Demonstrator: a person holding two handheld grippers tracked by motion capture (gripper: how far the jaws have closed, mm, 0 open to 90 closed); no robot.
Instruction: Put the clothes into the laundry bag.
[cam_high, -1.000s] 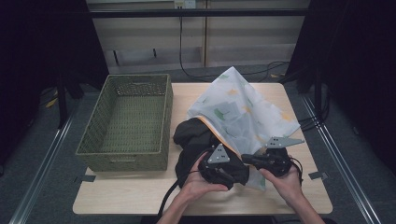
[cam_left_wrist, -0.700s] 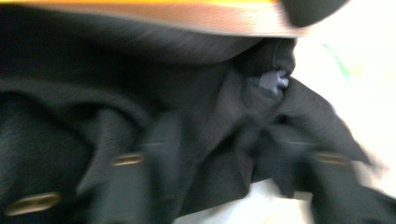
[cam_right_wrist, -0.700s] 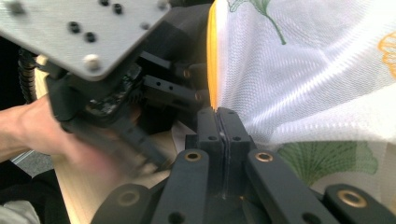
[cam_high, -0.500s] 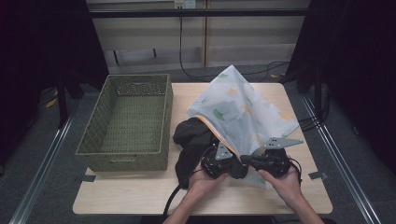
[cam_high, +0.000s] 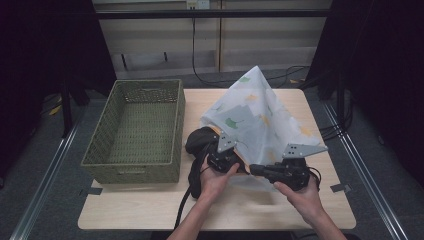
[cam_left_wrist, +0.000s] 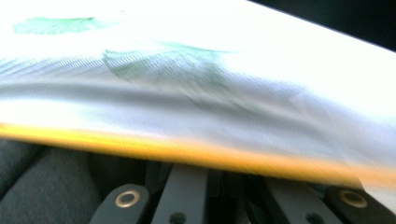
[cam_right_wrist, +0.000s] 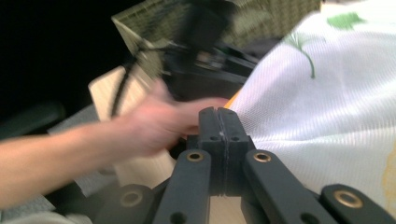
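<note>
Wooden table (cam_high: 150, 210) holds an empty basket (cam_high: 135, 132) at left; both the left gripper (cam_high: 223, 159) and right gripper (cam_high: 260, 171) clamp the leaf-print cloth's (cam_high: 255, 115) near edge, folding barely begun

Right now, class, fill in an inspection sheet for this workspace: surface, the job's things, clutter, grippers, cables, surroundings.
Surface: pale wooden table, bare along its near edge.
Job's things: white sheer cloth with green and yellow leaf print and an orange hem, lifted into a peak over the table's right half.
Clutter: dark bundled fabric lying beside the cloth; olive woven rectangular basket at left, nothing seen inside.
Grippers: left gripper at the cloth's hem, jaws just closed; right gripper with jaws shut together, at the cloth's near edge.
Cables: black cable trailing off the near edge; more on the floor behind.
Surroundings: dark curtains, grey floor.
</note>
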